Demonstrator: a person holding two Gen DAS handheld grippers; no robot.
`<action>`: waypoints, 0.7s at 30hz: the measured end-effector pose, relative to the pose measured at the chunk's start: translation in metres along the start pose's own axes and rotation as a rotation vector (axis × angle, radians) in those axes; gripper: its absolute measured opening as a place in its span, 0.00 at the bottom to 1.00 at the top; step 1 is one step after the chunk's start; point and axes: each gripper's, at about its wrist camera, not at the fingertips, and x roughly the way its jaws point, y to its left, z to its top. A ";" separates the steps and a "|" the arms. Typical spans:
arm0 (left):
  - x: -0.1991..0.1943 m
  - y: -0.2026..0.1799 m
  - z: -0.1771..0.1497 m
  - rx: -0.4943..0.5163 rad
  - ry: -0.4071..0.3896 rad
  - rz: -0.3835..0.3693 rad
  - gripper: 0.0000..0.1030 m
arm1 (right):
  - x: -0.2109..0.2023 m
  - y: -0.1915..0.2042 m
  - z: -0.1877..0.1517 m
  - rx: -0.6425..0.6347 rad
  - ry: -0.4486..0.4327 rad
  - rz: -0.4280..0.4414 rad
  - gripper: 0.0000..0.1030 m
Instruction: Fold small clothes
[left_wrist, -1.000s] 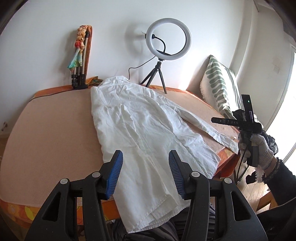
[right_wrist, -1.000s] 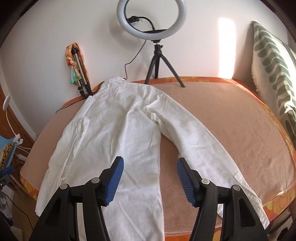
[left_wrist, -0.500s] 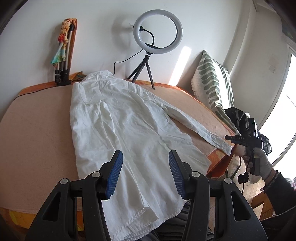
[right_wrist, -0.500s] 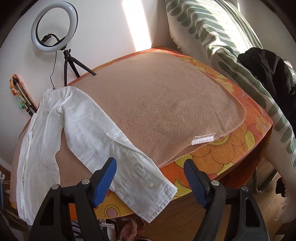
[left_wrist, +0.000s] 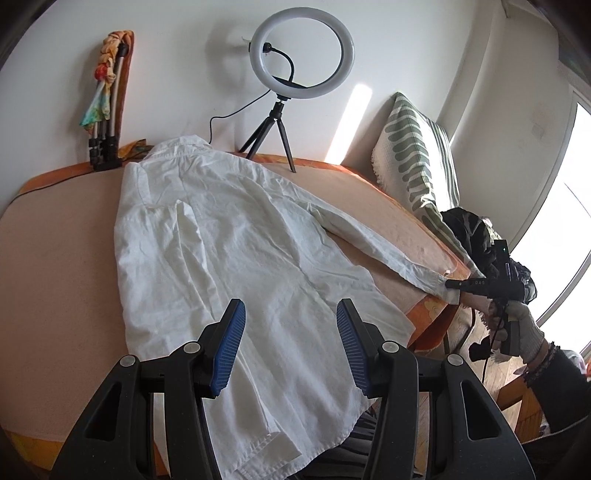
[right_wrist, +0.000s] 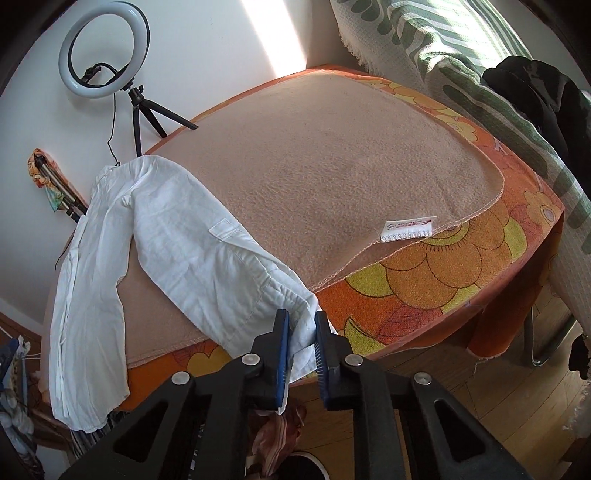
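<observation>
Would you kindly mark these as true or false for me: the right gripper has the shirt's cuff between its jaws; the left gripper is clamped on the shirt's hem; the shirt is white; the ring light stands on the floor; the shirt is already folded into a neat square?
1. The right gripper has the cuff of the shirt between its jaws. True: they are closing on it.
2. The left gripper is clamped on the hem. False: its jaws stand apart above the shirt, holding nothing.
3. The shirt is white. True.
4. The ring light stands on the floor. False: its tripod stands on the covered table, near the wall.
5. The shirt is folded square. False: it lies spread out, one sleeve stretched out to the table's edge.
</observation>
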 end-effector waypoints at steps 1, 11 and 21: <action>0.002 0.001 0.001 -0.003 0.004 0.000 0.49 | -0.005 0.004 0.001 0.003 -0.020 0.000 0.07; 0.011 0.012 0.001 -0.049 0.020 -0.003 0.49 | -0.049 0.121 0.001 -0.246 -0.151 0.154 0.05; 0.025 0.013 -0.001 -0.081 0.054 -0.038 0.49 | -0.022 0.247 -0.075 -0.635 -0.011 0.352 0.05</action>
